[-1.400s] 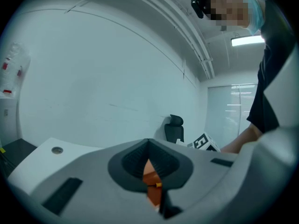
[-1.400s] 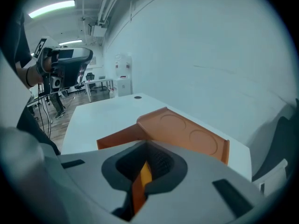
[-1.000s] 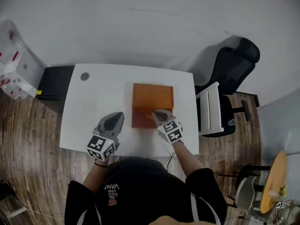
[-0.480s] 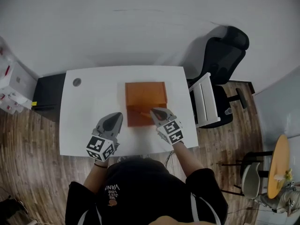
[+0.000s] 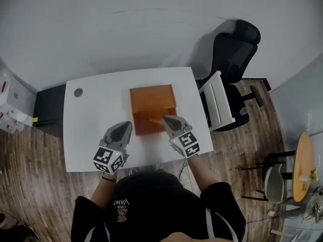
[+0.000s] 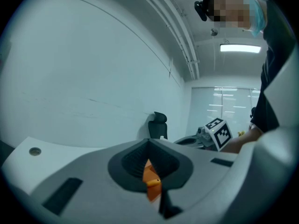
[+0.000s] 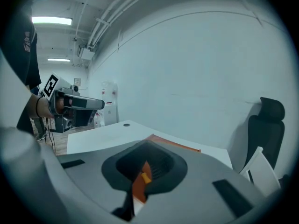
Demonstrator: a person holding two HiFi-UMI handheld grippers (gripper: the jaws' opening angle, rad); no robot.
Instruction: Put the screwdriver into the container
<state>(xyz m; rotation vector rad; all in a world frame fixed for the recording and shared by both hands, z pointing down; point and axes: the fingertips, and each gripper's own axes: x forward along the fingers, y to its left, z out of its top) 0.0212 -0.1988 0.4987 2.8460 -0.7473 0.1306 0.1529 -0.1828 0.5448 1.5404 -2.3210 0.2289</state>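
Surface: A white table (image 5: 91, 135) with rounded corners stood against a pale wall. A small round grey cap (image 5: 78, 92) was set into it near the 10 o'clock corner.
Floor: Wood planks (image 5: 35, 185) ran all round the table.
Room: A black office chair (image 5: 236, 47) stood at 2 o'clock from the table. A white slatted piece (image 5: 217, 102) stood just beside the table's 3 o'clock edge; what it was could not be told. A low black cabinet (image 5: 48, 105) stood against the 9 o'clock edge. A round yellow table (image 5: 302, 173) stood well apart at 4 o'clock.
Person: The person stood at the table's 6 o'clock edge in a dark shirt (image 5: 151, 200), with a gripper in each hand.
Container: An orange-brown open box (image 5: 151, 99) sat near the middle of the table, slightly toward 1 o'clock.
Left gripper: The left gripper (image 5: 122, 128) was above the table at 7 o'clock from the container, just beside its near corner. Its jaws were drawn almost together, leaving only a thin slit. They gripped nothing, and the orange of the box showed through the slit.
Right gripper: The right gripper (image 5: 168, 121) was at the container's 5 o'clock corner. Its jaws were narrowed onto the screwdriver.
Screwdriver: The thin orange screwdriver (image 5: 154, 120) was pinched in the right jaws. It pointed toward 9 o'clock across the container's near side. Whether it touched the box could not be told.
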